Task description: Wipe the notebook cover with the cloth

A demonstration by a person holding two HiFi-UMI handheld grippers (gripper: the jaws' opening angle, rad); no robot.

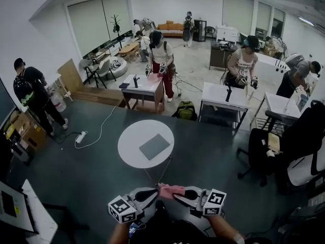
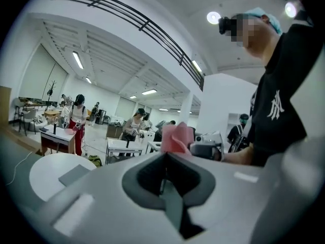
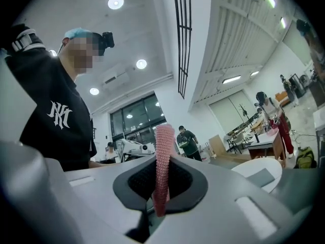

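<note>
A grey notebook (image 1: 154, 146) lies flat on a round white table (image 1: 130, 136) ahead of me, well clear of both grippers. I hold the grippers close to my body with their tips facing each other. A pink cloth (image 1: 171, 190) hangs between them. My right gripper (image 1: 176, 193) is shut on the cloth (image 3: 163, 151), which stands up out of its jaws. My left gripper (image 1: 155, 192) has its jaws together, and the cloth (image 2: 176, 139) shows just past its tips. The notebook (image 2: 73, 175) also shows low in the left gripper view and, in the right gripper view, the notebook (image 3: 261, 177) sits at the right.
A black office chair (image 1: 299, 141) stands to the right, and a power strip with its cable (image 1: 81, 136) lies on the dark floor to the left. A white desk corner (image 1: 30, 217) is at the bottom left. Several people work at tables farther back.
</note>
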